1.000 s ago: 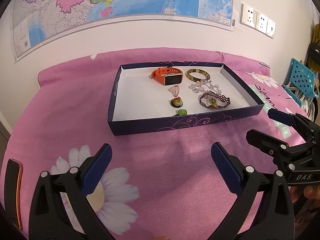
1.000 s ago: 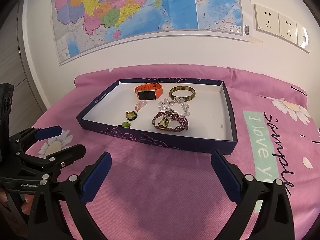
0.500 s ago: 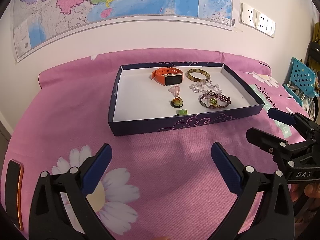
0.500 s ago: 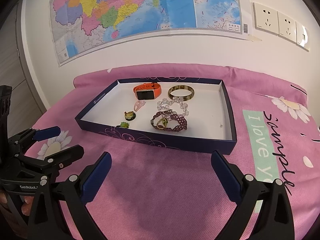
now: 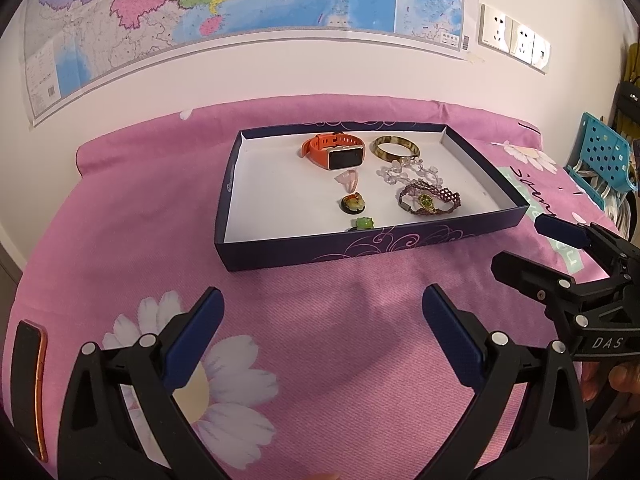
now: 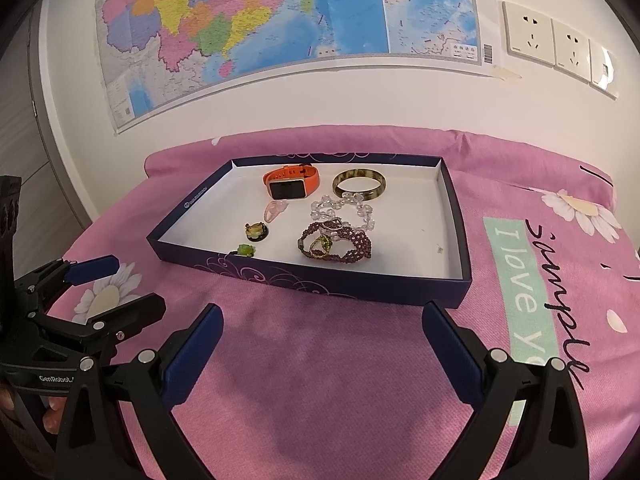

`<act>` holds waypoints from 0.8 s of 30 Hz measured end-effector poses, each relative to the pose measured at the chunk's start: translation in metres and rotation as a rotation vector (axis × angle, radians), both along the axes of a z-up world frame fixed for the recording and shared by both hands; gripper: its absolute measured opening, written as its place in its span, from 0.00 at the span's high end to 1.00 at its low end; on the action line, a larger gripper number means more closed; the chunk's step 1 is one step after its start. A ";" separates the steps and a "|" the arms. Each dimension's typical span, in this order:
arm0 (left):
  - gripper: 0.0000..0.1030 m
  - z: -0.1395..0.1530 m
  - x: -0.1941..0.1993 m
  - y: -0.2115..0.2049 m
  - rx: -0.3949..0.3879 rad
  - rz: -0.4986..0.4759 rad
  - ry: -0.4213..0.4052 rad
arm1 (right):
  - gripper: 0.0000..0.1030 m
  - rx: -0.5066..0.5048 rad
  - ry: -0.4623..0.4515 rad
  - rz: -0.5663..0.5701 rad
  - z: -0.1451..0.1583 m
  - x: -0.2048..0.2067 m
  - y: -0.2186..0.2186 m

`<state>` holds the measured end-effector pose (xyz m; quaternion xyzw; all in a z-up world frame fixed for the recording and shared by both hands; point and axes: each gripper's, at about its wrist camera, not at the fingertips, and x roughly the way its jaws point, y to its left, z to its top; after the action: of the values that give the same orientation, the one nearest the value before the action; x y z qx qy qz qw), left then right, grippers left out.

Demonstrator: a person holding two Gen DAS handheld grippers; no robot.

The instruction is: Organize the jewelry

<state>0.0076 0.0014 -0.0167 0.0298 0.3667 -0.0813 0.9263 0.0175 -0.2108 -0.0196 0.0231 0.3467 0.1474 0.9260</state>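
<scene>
A dark blue box (image 5: pixel 400 245) (image 6: pixel 320 285) with a white floor lies on the pink bedspread. Inside it are an orange watch (image 5: pixel 335 153) (image 6: pixel 291 182), a brown bangle (image 5: pixel 395 147) (image 6: pixel 359 185), a clear bead bracelet (image 5: pixel 408 172) (image 6: pixel 344 210), a purple beaded bracelet (image 5: pixel 429 201) (image 6: pixel 336 242), a pink stone (image 5: pixel 349 179) (image 6: pixel 276 210) and two small green charms (image 5: pixel 353 202) (image 5: pixel 363 223). My left gripper (image 5: pixel 322 322) (image 6: pixel 116 284) hovers open in front of the box. My right gripper (image 6: pixel 322 330) (image 5: pixel 532 244) is open too, near the box's front right corner. Neither holds anything.
A phone with an orange edge (image 5: pixel 28 380) lies at the bed's near left. A blue perforated basket (image 5: pixel 604 156) stands at the right edge. A map (image 6: pixel 280 20) and wall sockets (image 6: pixel 560 44) are on the wall behind. A hand (image 5: pixel 616 380) grips the right tool.
Both grippers have drifted slightly; the right wrist view has edged a little toward the box. The jewelry has not moved.
</scene>
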 end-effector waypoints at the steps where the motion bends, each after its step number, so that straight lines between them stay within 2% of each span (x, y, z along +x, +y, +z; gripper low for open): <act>1: 0.05 0.000 0.000 0.000 0.001 0.000 -0.001 | 0.07 0.000 0.001 0.000 0.000 0.000 0.000; 24: 0.05 -0.001 0.002 -0.002 0.009 -0.004 0.004 | 0.07 -0.001 -0.001 0.002 0.000 0.000 0.000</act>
<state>0.0095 -0.0006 -0.0173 0.0342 0.3689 -0.0814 0.9253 0.0177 -0.2111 -0.0196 0.0223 0.3463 0.1480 0.9261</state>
